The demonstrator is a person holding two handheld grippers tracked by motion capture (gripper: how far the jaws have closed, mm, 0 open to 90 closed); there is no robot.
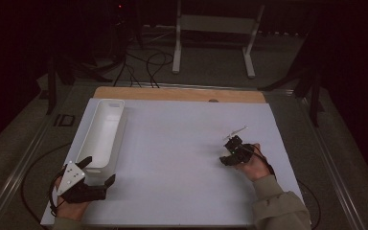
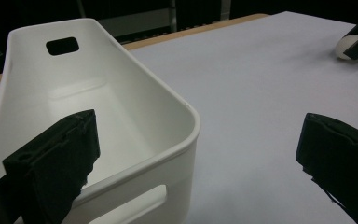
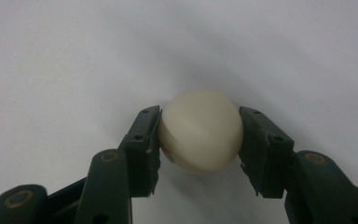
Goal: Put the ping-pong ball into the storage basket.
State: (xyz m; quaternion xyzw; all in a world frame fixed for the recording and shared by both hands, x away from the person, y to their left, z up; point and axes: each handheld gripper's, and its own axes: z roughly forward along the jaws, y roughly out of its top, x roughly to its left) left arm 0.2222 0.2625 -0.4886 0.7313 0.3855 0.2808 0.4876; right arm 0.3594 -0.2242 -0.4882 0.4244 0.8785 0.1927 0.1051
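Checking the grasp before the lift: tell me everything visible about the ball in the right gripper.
The ball is a smooth, matte, cream-white sphere, plain apart from a faint mark low on its left side in the right gripper view. It looks hard, maybe plastic. It sits low over the white table sheet, clamped at its widest part between the two black pads of the right gripper, one on each side. Whether it touches the sheet cannot be told.
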